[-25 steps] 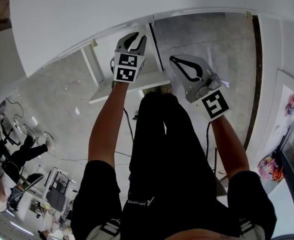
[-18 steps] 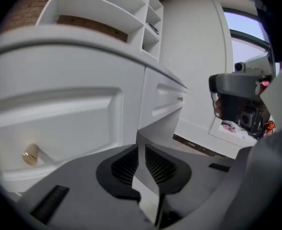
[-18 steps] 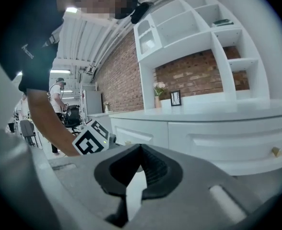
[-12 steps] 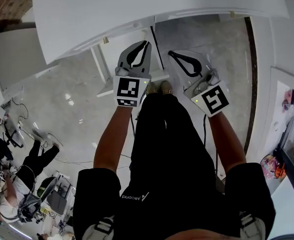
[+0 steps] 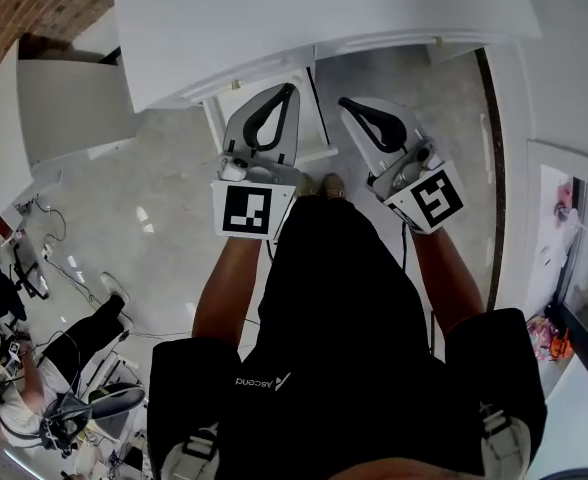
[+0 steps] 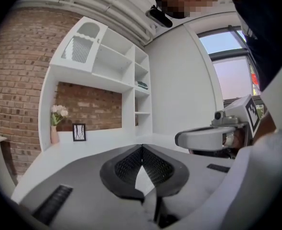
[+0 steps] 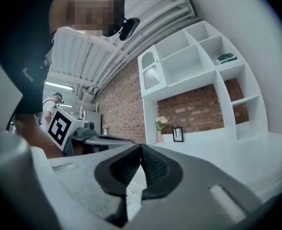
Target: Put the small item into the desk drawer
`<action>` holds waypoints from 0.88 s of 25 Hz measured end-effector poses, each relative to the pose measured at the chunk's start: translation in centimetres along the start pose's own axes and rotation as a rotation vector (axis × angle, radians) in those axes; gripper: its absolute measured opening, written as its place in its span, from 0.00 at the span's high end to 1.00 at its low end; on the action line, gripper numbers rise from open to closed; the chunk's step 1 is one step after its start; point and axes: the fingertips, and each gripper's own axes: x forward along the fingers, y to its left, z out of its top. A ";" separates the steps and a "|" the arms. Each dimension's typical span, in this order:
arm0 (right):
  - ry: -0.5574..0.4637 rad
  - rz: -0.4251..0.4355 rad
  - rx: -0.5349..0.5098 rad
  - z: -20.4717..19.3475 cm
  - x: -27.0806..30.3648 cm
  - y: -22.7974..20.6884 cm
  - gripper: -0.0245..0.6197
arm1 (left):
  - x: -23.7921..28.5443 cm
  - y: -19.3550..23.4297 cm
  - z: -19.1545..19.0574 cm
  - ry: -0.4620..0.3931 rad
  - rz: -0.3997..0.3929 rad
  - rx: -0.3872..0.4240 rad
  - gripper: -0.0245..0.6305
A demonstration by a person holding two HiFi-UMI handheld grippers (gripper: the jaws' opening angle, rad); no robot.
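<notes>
Left of the white desk (image 5: 324,18), a brick wall (image 5: 34,8) fills the corner. Well away from the desk, other people (image 5: 89,328) sit on the grey floor (image 5: 154,208) among chairs and cables.

The left gripper (image 5: 291,89) is held in front of the desk's front edge, with its tips pointing toward the desk. Its jaws have just been closing and are clenched, pads meeting at the tips with nothing between them. Just to its right, and not touching it, the right gripper (image 5: 345,104) is held before the same edge. Its jaws are likewise clenched on nothing.

The person's shoes (image 5: 321,183) stand on the floor just in front of the desk, below the two grippers.

On the desk top, toward its back, a vase of pale flowers (image 6: 54,128) stands with a small picture frame (image 6: 78,132) just beside it. Both are inside a white shelf unit (image 6: 107,66) that rises from the desk against the brick.

The small item shows in no view, so its place cannot be told. Several white parts lie under the desk's front edge, and which of them is the desk drawer cannot be told either.
</notes>
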 end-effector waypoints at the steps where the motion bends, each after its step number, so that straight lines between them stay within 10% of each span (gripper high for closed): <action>1: -0.020 0.000 -0.009 1.3 -0.2 0.4 0.96 | -0.7 -0.2 1.5 -0.016 0.002 0.002 0.96; 22: -0.182 0.017 -0.094 14.6 -6.5 5.8 0.96 | -9.1 -7.7 15.6 -0.157 -0.074 0.134 0.96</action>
